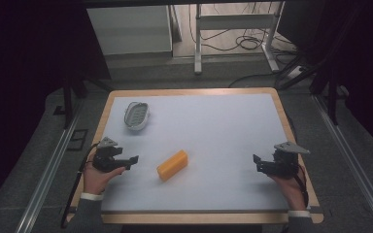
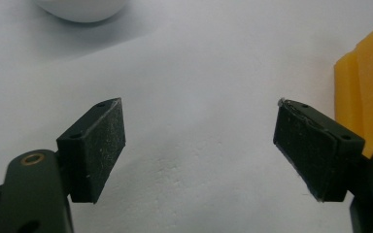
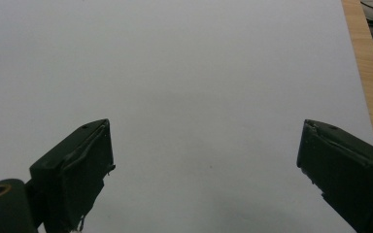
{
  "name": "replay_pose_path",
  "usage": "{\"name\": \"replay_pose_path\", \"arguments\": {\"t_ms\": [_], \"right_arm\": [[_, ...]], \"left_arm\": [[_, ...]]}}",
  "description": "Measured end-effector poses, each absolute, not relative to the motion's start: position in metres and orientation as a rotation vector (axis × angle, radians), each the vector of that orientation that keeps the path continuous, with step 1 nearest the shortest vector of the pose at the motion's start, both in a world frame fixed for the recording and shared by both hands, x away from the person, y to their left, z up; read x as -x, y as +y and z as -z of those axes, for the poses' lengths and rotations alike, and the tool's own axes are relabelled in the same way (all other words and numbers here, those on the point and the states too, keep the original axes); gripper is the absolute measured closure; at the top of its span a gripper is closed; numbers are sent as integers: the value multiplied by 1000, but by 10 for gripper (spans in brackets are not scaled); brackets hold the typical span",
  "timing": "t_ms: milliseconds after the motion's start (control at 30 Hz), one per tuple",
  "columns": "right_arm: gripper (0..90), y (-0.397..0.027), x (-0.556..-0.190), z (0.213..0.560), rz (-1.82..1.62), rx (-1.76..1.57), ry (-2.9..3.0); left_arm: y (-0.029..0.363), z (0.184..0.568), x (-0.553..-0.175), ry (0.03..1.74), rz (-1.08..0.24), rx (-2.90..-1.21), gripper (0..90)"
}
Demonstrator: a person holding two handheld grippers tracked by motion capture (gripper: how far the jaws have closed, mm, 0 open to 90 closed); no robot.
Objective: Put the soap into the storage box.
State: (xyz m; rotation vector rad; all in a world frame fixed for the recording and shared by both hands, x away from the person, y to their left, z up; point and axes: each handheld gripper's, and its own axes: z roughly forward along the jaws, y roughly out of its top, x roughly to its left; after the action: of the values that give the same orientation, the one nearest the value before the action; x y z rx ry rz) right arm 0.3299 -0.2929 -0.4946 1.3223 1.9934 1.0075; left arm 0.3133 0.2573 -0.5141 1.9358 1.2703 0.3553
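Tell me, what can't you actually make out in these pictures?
- Yellow rectangular sponge-like block: left gripper view, cut off by the right edge.
- Small oval white dish with a grey rim: high view, too small to read its inside; left gripper view, cut off by the top edge.
- Room behind the white table: high view, too dark at both sides.

The block [image 1: 172,165] lies on the table [image 1: 223,126] just off the tips of the left gripper [image 1: 132,160], a bit to the right of its wide-apart jaws, the dish [image 1: 137,115] sits farther ahead, and the right gripper [image 1: 256,164] has bare table between its jaws.
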Motion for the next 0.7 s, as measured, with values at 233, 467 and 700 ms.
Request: {"name": "replay_pose_path", "arguments": {"t_ms": [233,467,700], "right_arm": [[59,-296,-331,497,-1004,-1333,1983],[59,-298,-329,496,-1007,-1336,1974],[59,-299,-330,497,-990,-1353,1971]], "left_arm": [[256,515,-313,1276,-335,-1947,190],[257,513,-312,1283,-346,-1952,183],[256,514,-311,1278,-356,-1983,180]]}}
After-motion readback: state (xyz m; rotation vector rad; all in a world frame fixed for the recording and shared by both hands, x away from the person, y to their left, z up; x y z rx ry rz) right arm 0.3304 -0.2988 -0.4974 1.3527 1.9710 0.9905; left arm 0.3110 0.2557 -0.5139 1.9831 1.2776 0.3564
